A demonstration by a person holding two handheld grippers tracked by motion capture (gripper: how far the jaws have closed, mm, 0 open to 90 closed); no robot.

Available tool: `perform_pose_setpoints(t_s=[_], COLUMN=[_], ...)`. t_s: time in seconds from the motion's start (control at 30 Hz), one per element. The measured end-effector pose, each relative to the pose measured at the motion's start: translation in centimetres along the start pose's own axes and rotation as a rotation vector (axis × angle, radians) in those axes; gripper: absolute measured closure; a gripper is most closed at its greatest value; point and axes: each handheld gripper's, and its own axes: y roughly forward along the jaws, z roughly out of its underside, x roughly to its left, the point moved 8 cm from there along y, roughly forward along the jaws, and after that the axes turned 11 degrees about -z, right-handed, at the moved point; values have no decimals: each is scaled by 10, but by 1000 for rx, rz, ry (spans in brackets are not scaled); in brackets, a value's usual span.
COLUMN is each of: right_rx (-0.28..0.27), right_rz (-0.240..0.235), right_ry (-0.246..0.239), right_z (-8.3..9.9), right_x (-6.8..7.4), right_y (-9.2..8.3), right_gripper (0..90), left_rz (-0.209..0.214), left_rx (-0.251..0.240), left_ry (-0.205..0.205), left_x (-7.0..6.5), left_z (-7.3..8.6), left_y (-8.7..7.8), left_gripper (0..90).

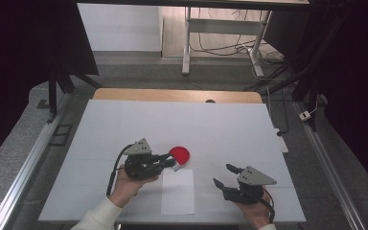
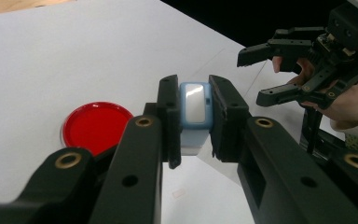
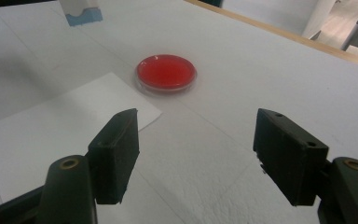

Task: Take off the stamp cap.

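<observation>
Done: left gripper [image 2: 193,123] is clenching a small pale-blue block with a glossy face [image 2: 195,112] (lifted, centre frame).
Left: right gripper [image 3: 193,156] is hanging released, lower right; round red lidded dish [image 3: 166,72] is sitting untouched.

You had even overhead light on the white desk [image 1: 124,124], dark surrounds, soft shadows, glare on the blue block [image 2: 195,105], and blurred near jaws.

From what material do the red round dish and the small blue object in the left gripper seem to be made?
Red round dish: probably clear plastic, possibly glass; glossy, with a transparent rim around the red inside and soft reflections on top.
Small blue object: seemingly smooth light blue plastic with a shiny, mirror-like face that reflects light. The left gripper clamps it; what the face is made of I cannot tell.
</observation>
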Motion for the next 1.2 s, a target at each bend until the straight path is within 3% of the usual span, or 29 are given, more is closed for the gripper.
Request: perform_pose_setpoints(t_s=[0.57, 1.2], right_rx=[11, 13], right_rz=[-40, -71], right_ry=[-40, -65], right_z=[-8, -19], right_x=[20, 28], right_y=[21, 39], right_gripper=[290, 286], left_rz=[17, 19], left_rx=[12, 17], left_ry=[7, 7], left_x=[-5, -5], left_z=[1, 2], left_y=[6, 8], left_gripper=[755, 755])
